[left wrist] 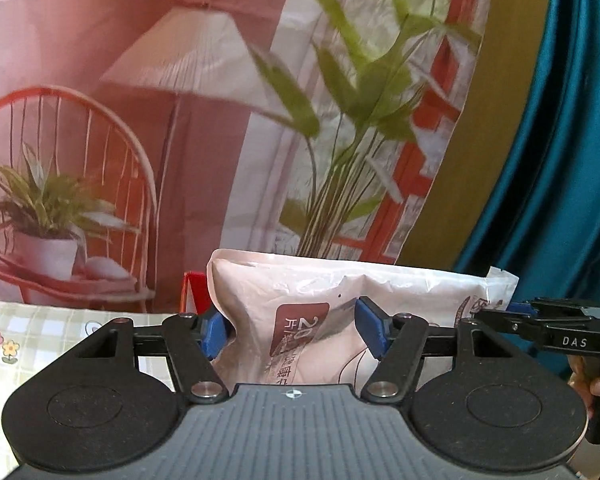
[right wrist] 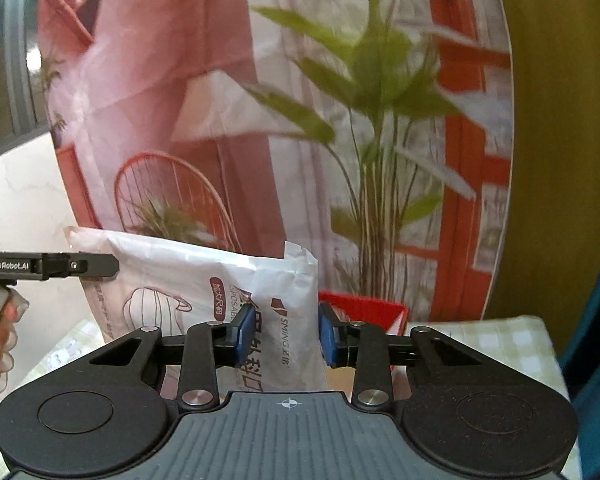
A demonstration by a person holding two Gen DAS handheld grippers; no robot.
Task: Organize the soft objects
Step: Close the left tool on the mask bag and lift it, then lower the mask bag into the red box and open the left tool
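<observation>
Two handheld grippers clamp the same soft white plastic pack (left wrist: 340, 300) from opposite ends, holding it upright in the lower middle of both wrist views. In the left wrist view, the left gripper (left wrist: 296, 330) has its blue pads (left wrist: 370, 330) pressed into the pack's lower body, the film buckling inward between them around a brown label with white printing. The right gripper (left wrist: 540, 326) enters from the right edge of that frame, level with the pack's far end. In the right wrist view, the right gripper (right wrist: 286, 336) pinches the pack (right wrist: 204, 280) near its crimped right end, its pads touching the film on both sides, while the left gripper (right wrist: 52, 266) reaches in from the left edge with the person's gloved hand (right wrist: 0, 336) below it. A red box (right wrist: 364, 308) sits just behind the pack, low in the frame. A green-checked tablecloth (left wrist: 40, 332) with small flower prints covers the surface beneath. A large backdrop (left wrist: 220, 120) printed with a lamp, a red chair and leafy plants fills the upper part of both views, with teal fabric (left wrist: 560, 160) at the right edge.
</observation>
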